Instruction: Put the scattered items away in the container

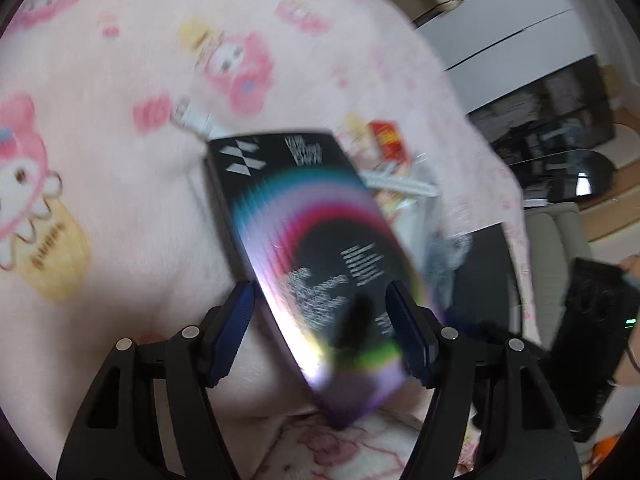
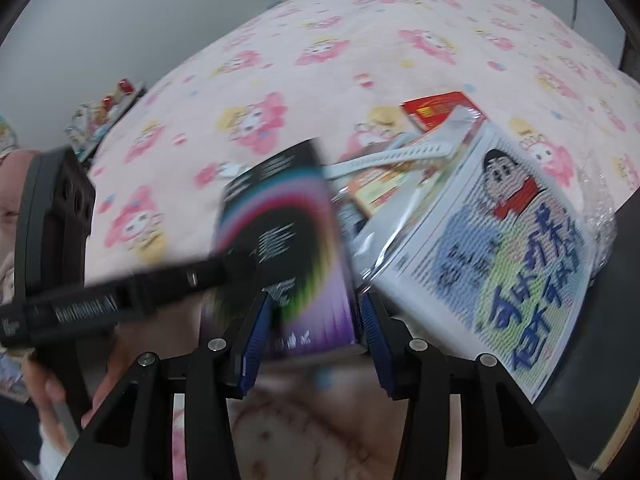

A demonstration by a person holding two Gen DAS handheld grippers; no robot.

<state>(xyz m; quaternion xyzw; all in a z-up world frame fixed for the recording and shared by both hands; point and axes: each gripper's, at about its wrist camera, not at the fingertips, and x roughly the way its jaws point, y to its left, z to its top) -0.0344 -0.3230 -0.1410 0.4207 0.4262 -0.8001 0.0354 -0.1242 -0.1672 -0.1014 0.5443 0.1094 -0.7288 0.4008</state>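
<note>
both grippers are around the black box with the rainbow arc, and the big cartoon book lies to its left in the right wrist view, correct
Not quite: in the right wrist view the cartoon book lies right of the black box. Both the left gripper and right gripper do straddle it.

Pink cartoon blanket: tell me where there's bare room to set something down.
The pink cartoon-print blanket lies open beyond and left of the black rainbow-arc box. It is crowded right of the box: red packet, white strap and white cartoon-boy book are piled together.
</note>
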